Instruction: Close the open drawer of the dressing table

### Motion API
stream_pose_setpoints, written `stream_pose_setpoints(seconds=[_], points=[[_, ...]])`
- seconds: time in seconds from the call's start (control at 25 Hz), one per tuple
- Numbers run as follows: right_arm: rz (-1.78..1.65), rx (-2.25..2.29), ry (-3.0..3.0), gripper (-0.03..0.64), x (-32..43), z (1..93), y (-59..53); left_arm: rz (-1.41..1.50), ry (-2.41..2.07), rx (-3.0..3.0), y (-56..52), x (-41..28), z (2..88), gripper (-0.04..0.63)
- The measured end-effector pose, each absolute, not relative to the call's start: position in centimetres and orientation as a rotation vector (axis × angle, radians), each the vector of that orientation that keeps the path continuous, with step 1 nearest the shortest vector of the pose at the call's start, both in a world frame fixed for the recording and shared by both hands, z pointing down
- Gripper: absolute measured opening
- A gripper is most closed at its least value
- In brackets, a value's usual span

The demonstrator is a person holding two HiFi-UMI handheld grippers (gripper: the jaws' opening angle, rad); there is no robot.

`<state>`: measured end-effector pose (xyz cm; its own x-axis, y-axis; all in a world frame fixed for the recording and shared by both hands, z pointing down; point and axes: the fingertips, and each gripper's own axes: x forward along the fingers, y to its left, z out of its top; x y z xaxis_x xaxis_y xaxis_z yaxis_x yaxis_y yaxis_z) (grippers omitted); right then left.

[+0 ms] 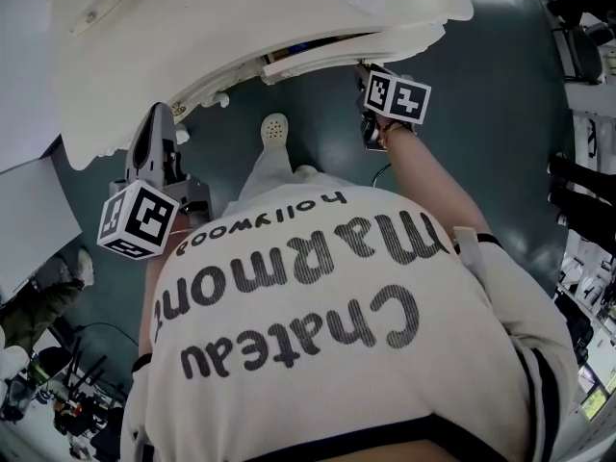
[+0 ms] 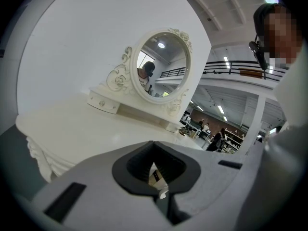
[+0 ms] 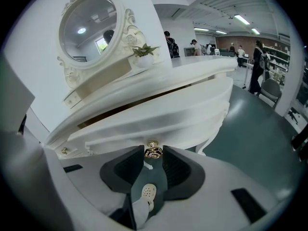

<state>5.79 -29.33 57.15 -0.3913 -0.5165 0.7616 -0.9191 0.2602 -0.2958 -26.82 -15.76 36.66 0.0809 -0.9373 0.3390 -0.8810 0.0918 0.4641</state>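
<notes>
1. My left gripper (image 2: 154,146) hangs idle off the table's left end, its jaws together on nothing.
2. My right gripper (image 3: 149,157) has its jaws standing apart and is aimed down at the drawer's knob.
3. The gold knob (image 3: 153,150) sits right at the jaw tips, between them. The pads look just clear of it, though from this angle I can't rule out a light touch.
4. That knob is small, hard metal and probably slippery, so I judge it a poor thing to pinch. Closing needs only a push.
5. The drawer (image 3: 159,121), white with a ribbed front, looks rigid and likely light. It should slide if pushed squarely, on the knob or the panel just beside it. An off-centre shove could make it bind.
6. Beyond, a dark gap under the top of the dressing table (image 3: 192,76) shows the drawer is still pulled out.
</notes>
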Motion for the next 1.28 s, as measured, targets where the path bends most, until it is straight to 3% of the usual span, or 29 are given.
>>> stream_pose_setpoints(seconds=[1.28], points=[[1.014,1.337,-2.059,0.138,4.3,57.2,-32.7,-0.100,-1.819,1.714,-15.5,-29.0,38.4,0.008]])
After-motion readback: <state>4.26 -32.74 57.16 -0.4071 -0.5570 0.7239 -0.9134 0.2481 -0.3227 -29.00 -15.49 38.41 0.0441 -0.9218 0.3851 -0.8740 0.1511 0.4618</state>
